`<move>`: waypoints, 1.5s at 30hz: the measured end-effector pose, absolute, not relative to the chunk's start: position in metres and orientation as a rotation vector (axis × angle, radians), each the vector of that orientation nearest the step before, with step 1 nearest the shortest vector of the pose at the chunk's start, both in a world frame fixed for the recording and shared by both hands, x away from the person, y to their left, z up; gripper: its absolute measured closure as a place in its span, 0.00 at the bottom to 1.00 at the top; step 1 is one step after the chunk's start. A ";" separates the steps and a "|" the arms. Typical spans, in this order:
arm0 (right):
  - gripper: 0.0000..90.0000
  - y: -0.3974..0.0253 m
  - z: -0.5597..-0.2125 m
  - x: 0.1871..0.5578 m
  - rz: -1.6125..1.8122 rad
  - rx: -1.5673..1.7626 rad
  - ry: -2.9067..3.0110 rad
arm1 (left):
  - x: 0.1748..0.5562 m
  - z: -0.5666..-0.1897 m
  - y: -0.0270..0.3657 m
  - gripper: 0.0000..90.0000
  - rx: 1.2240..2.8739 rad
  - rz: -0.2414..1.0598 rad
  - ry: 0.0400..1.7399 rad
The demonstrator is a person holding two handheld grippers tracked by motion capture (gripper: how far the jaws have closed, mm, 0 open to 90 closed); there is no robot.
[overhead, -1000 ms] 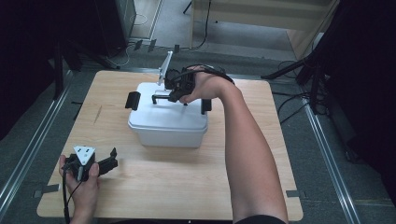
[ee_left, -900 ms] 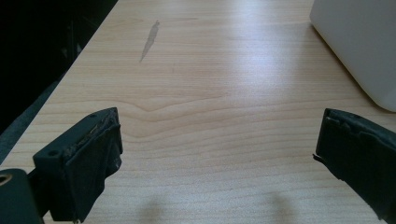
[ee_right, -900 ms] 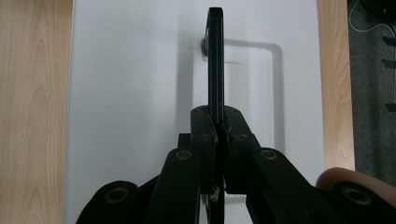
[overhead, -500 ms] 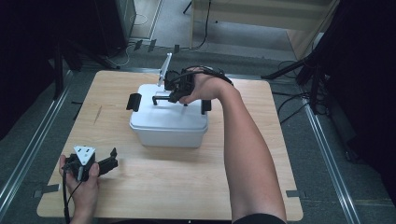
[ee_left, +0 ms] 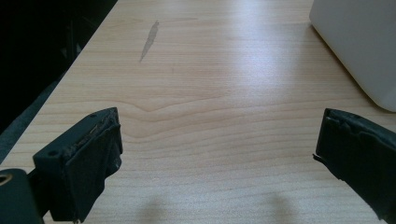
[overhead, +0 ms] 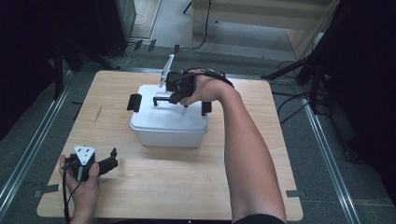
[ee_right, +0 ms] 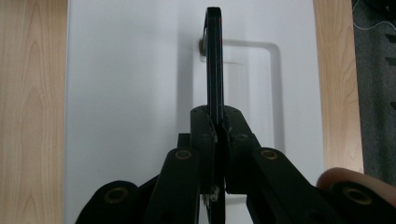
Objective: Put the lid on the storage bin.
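Left gripper point(overhead: 108, 161) rests low at near-left corner of wooden surface point(overhead: 154, 186), jaws wide, holding nothing, idle. White lidded storage box point(overhead: 168, 123) sits mid-surface, black side clips visible. Right gripper point(ee_right: 217, 128) above lid, jaws pinched on black carry handle point(ee_right: 214, 60), handle swung upright out of lid recess.

Step judged: handle gripped, lift about to begin. Next move: straight upward pull, steady grip so box hangs level.

No brand, label or readable writing visible.

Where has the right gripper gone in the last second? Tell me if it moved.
No. The right gripper sits at the same spot over the white box, fingers shut on the black handle, as a second ago.
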State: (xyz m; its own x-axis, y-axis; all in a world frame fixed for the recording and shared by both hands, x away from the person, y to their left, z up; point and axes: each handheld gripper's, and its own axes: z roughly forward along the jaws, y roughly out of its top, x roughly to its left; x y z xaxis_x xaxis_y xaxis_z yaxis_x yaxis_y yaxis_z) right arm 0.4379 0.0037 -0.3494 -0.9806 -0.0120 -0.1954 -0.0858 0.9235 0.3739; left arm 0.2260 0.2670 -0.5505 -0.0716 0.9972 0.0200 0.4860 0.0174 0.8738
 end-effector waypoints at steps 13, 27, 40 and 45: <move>0.28 -0.003 -0.340 0.427 0.572 -0.048 2.952 | 0.227 -0.550 0.267 0.01 1.540 0.979 1.640; 0.09 -0.031 -0.327 0.414 0.534 0.008 2.954 | 0.227 -0.550 0.267 0.01 1.552 0.981 1.640; 0.03 -0.072 -0.323 0.409 0.558 0.094 2.947 | 0.227 -0.550 0.266 0.01 1.552 0.986 1.630; 0.03 -0.089 -0.323 0.405 0.567 0.131 2.946 | 0.227 -0.550 0.266 0.01 1.557 0.986 1.627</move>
